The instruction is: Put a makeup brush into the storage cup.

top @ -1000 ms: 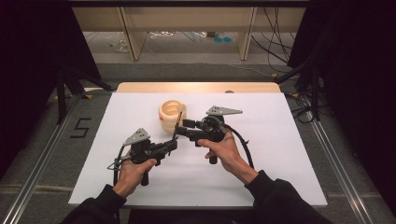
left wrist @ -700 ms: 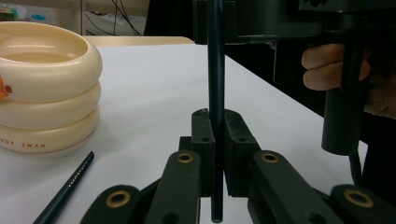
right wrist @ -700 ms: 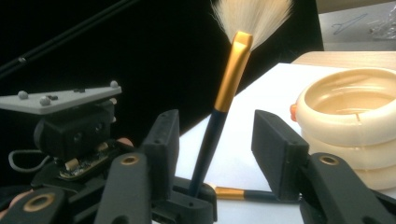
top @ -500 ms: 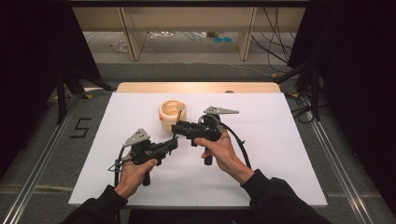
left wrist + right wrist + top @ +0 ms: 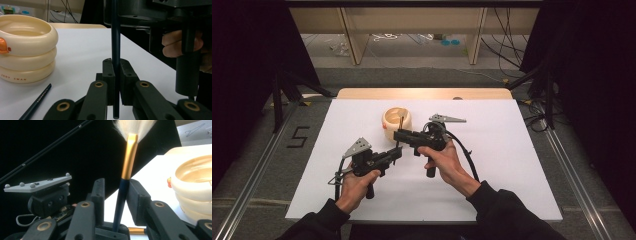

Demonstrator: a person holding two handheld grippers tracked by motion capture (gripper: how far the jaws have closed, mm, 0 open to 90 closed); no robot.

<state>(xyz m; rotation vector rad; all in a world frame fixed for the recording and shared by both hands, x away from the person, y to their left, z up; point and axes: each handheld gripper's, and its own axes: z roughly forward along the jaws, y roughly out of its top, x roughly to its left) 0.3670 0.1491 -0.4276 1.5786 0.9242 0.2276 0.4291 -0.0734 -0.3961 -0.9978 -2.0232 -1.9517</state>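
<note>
A brush [image 5: 126, 173] is held upright near the middle of the table [image 5: 522, 165], its dark handle clamped in the left gripper [image 5: 114, 75]. The right gripper [image 5: 116, 202] stands open around it, just near the cream holder [image 5: 397, 123]. A handover is judged under way: closing the right gripper comes next.

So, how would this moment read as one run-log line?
left gripper: shut on brush handle | right gripper: open around brush | bristles: up | cream pot: behind, apart
</note>
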